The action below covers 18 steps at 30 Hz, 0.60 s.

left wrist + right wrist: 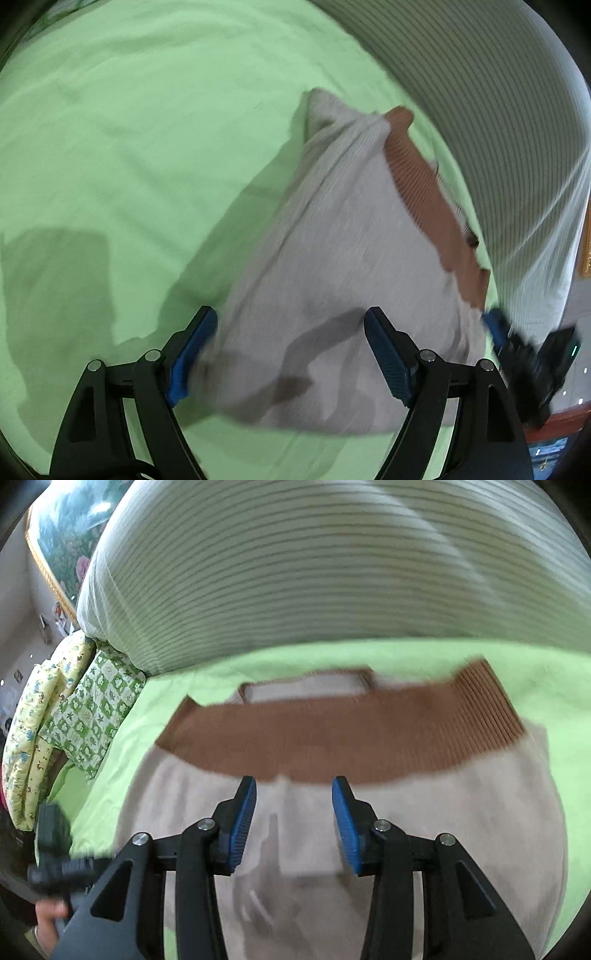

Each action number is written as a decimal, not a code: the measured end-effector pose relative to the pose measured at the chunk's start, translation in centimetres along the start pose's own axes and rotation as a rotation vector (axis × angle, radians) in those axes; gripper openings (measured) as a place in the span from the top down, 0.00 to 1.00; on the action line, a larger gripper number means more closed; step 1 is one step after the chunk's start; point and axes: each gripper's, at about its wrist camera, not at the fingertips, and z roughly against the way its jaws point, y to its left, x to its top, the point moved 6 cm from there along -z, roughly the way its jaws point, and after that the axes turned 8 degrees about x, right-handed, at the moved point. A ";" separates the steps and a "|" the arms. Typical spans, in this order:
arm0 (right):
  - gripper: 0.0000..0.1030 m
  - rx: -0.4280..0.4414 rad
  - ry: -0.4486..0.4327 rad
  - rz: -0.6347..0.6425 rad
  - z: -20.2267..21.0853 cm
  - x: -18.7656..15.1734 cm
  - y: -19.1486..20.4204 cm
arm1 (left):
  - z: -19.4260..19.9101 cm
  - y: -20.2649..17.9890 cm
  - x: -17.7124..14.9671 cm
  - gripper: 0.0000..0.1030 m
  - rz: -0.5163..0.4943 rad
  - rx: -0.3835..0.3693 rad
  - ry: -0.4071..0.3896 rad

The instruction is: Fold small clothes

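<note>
Left gripper (290,350): released, jaws spread wide. Pale fabric lies between the blue pads (194,350); the left pad sits at the cloth's edge, and whether it touches is not clear. The right pad stands over the cloth with no pinch visible.
Right gripper (294,823): released, jaws partly apart, hanging over the pale cloth just below the brown band. Nothing is pinched between its pads (243,823).
Right gripper, other view: it shows in the lower right of the left wrist frame, blurred, at the garment's right edge.
Garment (343,236): small beige knit piece with a brown ribbed waistband (332,734). It lies on the bed. In the left wrist frame it runs from the lower centre up toward the upper right, with the waistband along its right side. In the right wrist frame it fills the lower centre, and the waistband crosses the middle of the frame.
Garment detail: a pale patch with a brown border sits just above the waistband, centre of the right wrist frame. It is too blurred to identify.
Bed sheet (129,147): light green and creased, under the whole garment.
Striped bedding (314,572): white with thin dark stripes, across the top of the right wrist frame, beyond the garment.
Patterned quilt (85,709): green and yellow print, at the left edge of the right wrist frame.
Person: a hand (48,919) at the lower left of the right wrist frame grips a dark, blurred handle.
</note>
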 end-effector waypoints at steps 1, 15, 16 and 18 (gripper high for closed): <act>0.57 -0.007 0.010 -0.013 0.3 -0.7 -0.6 | -0.3 -0.6 1.1 0.20 -0.009 -0.008 -0.002; 0.57 -0.083 -0.029 -0.115 3.4 -3.9 -5.9 | -1.6 -4.5 3.9 0.79 -0.120 -0.028 -0.025; 0.57 -0.081 -0.035 -0.120 3.4 -3.9 -6.2 | -1.2 -4.5 3.9 0.81 -0.126 -0.038 -0.028; 0.57 -0.089 0.002 -0.130 2.4 -4.4 -6.9 | -0.5 -5.3 3.8 0.82 -0.159 -0.045 -0.045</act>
